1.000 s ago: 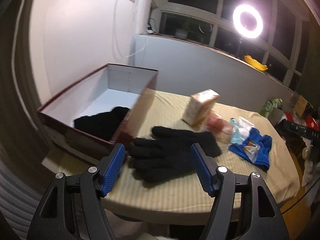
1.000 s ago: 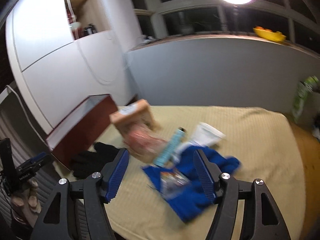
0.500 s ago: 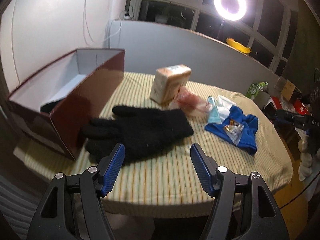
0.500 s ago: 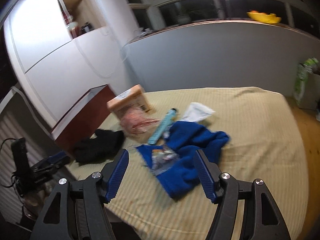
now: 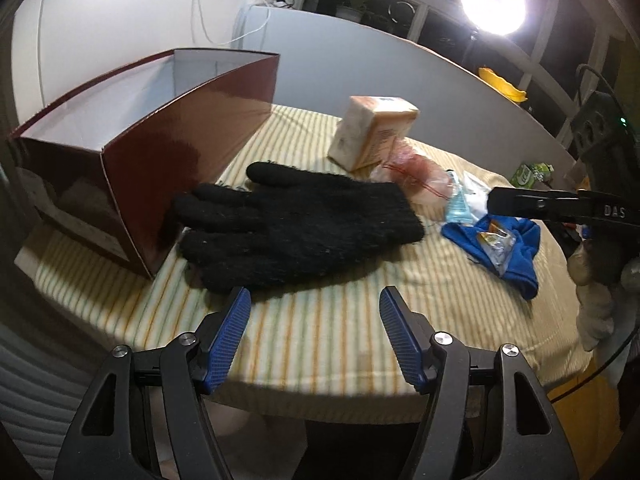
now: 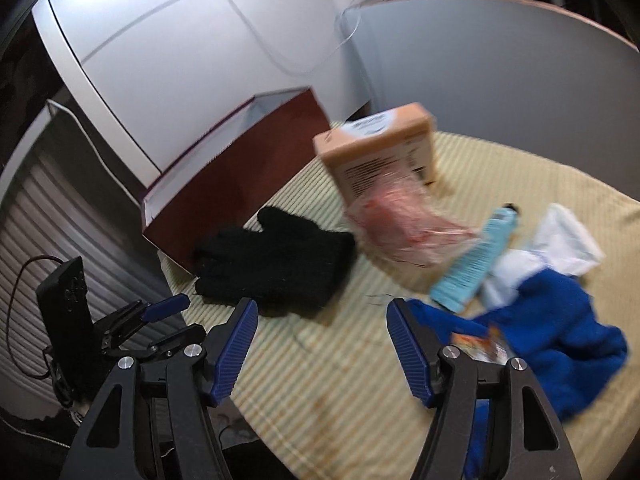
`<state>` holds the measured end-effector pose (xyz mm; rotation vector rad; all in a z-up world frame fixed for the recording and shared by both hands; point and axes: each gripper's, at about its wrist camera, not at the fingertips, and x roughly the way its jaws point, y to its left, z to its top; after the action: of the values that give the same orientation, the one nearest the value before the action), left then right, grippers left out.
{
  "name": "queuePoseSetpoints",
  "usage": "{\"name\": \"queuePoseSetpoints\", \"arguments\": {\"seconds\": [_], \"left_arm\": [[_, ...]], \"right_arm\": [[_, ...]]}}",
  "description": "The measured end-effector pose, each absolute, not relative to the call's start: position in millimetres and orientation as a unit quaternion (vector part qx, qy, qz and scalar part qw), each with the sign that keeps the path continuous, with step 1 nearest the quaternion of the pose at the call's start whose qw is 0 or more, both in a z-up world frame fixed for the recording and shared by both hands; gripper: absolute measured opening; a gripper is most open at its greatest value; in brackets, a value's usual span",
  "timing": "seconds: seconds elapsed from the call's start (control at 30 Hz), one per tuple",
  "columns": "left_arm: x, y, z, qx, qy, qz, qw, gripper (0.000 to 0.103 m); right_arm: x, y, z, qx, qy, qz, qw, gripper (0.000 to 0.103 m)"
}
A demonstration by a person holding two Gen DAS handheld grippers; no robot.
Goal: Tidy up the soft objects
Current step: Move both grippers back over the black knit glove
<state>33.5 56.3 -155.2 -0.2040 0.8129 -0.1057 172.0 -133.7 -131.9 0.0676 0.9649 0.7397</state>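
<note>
A black knit glove (image 5: pixel 296 232) lies flat on the striped tablecloth (image 5: pixel 328 336), its fingers touching the dark red open box (image 5: pixel 168 148). It also shows in the right wrist view (image 6: pixel 276 264). A blue cloth (image 6: pixel 556 344) lies crumpled at the right, also in the left wrist view (image 5: pixel 516 256). My left gripper (image 5: pixel 314 332) is open and empty, just short of the glove. My right gripper (image 6: pixel 322 344) is open and empty, between the glove and the blue cloth. The box's inside is hidden now.
A tan carton (image 6: pixel 380 156), a pink plastic bag (image 6: pixel 404 224), a light blue tube (image 6: pixel 476 256), white packaging (image 6: pixel 564 236) and a snack wrapper (image 5: pixel 494 240) sit among the cloths. The other gripper shows at the right of the left wrist view (image 5: pixel 560 208).
Both grippers have moved. The left one has dropped lower and swung right, so the box's inside is out of sight. The right one has swung left and closer to the table, toward the glove.
</note>
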Motion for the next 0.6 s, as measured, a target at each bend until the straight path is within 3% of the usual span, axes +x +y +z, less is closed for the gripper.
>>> {"name": "queuePoseSetpoints", "arguments": {"seconds": [0.23,0.6], "left_arm": [[45,62,-162,-0.094,0.401,-0.053,0.910,0.055],[76,39,-156,-0.009,0.396,-0.101,0.913,0.055]], "right_arm": [[197,-103,-156,0.056,0.494,0.355,0.792,0.058],[221,-92,-176,0.094,0.529,0.340,0.771,0.053]]}}
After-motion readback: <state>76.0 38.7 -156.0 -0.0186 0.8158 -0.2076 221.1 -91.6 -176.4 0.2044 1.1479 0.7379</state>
